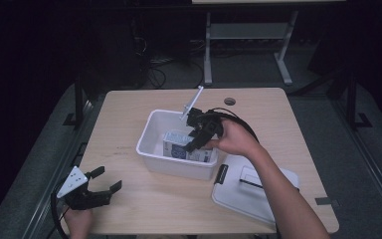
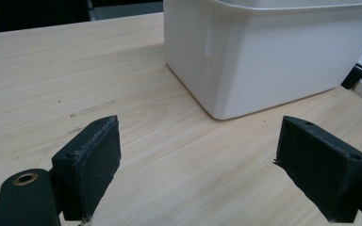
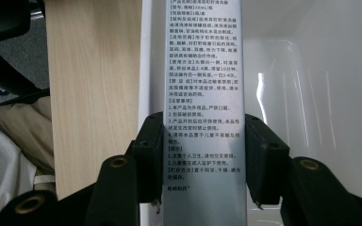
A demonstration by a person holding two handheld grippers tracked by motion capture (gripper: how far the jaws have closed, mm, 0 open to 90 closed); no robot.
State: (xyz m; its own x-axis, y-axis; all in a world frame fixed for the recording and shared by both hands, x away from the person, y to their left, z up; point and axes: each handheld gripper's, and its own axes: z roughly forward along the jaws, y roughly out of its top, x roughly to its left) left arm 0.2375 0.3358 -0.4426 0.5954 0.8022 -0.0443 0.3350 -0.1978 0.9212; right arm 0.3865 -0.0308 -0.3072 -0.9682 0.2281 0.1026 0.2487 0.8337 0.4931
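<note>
The printed carton (image 3: pixel 202 94) is running off the right gripper view's top and bottom edges; the lid (image 1: pixel 251 191) is lying partly under the forearm.

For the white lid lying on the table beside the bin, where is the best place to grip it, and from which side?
Probably the lid's black latch at its left end, approached from the bin side. The lid lies flat, so its broad top offers little hold, while the latch looks narrow enough.

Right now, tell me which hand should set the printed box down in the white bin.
Right. Its tongs already clamp the printed box over the white bin; the left tongs rest open and empty near the table's near edge.
</note>
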